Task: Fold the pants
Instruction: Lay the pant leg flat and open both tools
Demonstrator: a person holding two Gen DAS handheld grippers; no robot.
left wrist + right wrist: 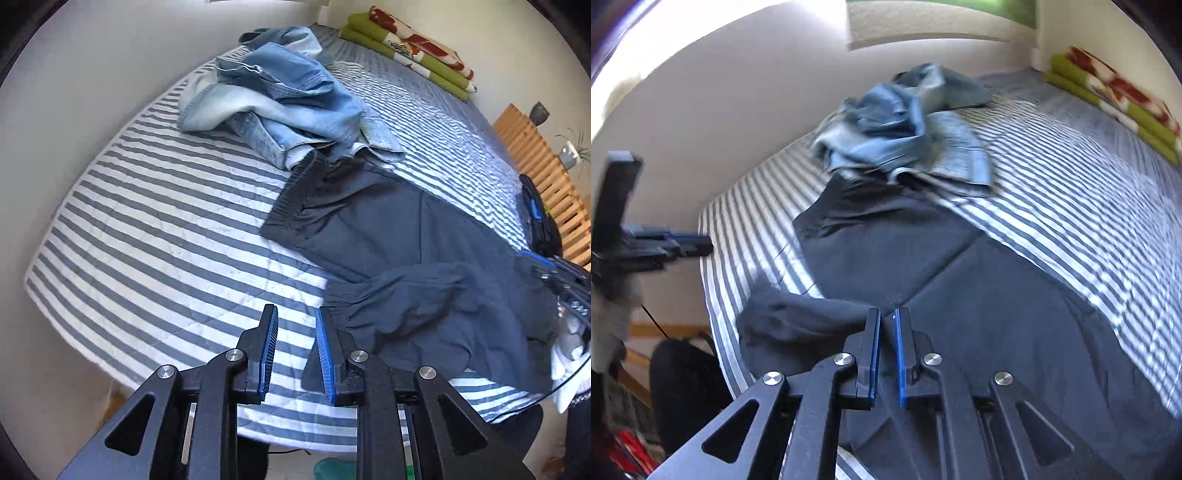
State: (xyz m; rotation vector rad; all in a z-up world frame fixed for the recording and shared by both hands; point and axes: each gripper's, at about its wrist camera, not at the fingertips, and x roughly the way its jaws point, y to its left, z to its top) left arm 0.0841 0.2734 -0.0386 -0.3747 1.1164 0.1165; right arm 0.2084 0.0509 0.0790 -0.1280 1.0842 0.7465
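Note:
Dark navy pants (406, 229) lie on the striped bed (166, 240), waistband toward the jeans pile. One leg end with a gathered cuff (399, 306) is folded back over the pants near the front edge. My left gripper (295, 314) hovers over bare bedding left of that cuff, open and empty. In the right wrist view, my right gripper (886, 314) hangs just above the pants (886, 251), its pads a narrow gap apart with no cloth between them. The folded cuff (783, 325) lies to its left. The left gripper (701, 245) shows blurred at the left edge.
A rumpled pile of light blue jeans (280, 92) overlaps the pants' waistband at the back. A folded green and red blanket (413, 48) lies against the far wall. A wooden slatted frame (535, 162) and a potted plant (570, 151) stand to the right.

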